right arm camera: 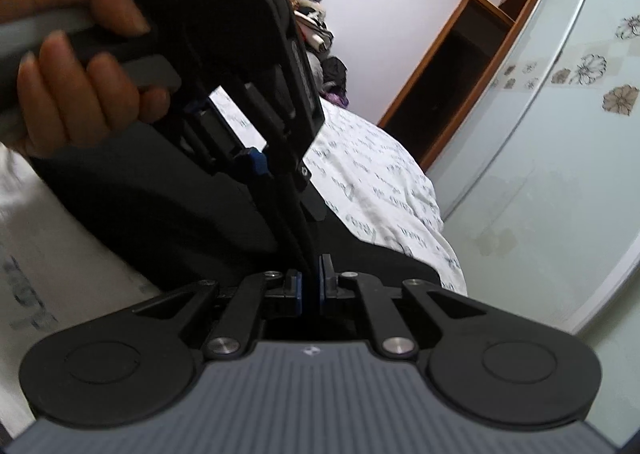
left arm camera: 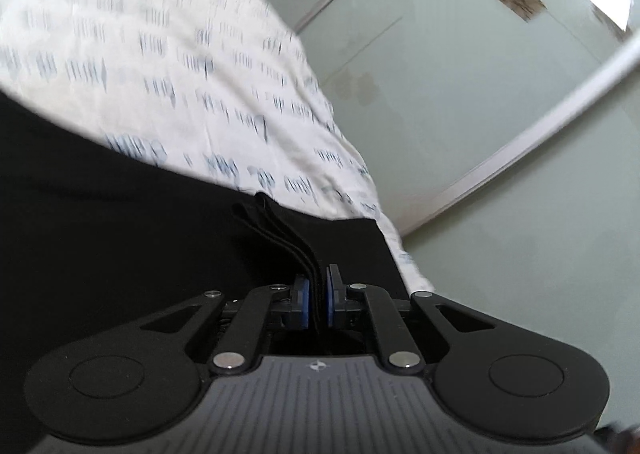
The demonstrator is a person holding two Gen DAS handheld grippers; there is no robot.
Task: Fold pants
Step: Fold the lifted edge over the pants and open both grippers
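Observation:
Black pants (left arm camera: 100, 234) lie spread over a bed. In the left wrist view my left gripper (left arm camera: 317, 302) is shut on a bunched, layered edge of the pants, with the dark folds running up from between the blue pads. In the right wrist view my right gripper (right arm camera: 310, 286) is shut on a taut strip of the same black pants (right arm camera: 180, 214). That strip leads up to the left gripper (right arm camera: 280, 174), which a hand (right arm camera: 80, 66) holds close in front. The two grippers are near each other along the same edge.
The bed's white sheet (left arm camera: 160, 54) with printed script (right arm camera: 360, 174) lies under the pants. Pale sliding wardrobe doors (left arm camera: 480, 94) with flower motifs (right arm camera: 560, 134) stand to the right. A brown wooden frame (right arm camera: 452, 74) and a pile of clothes (right arm camera: 316, 26) are behind the bed.

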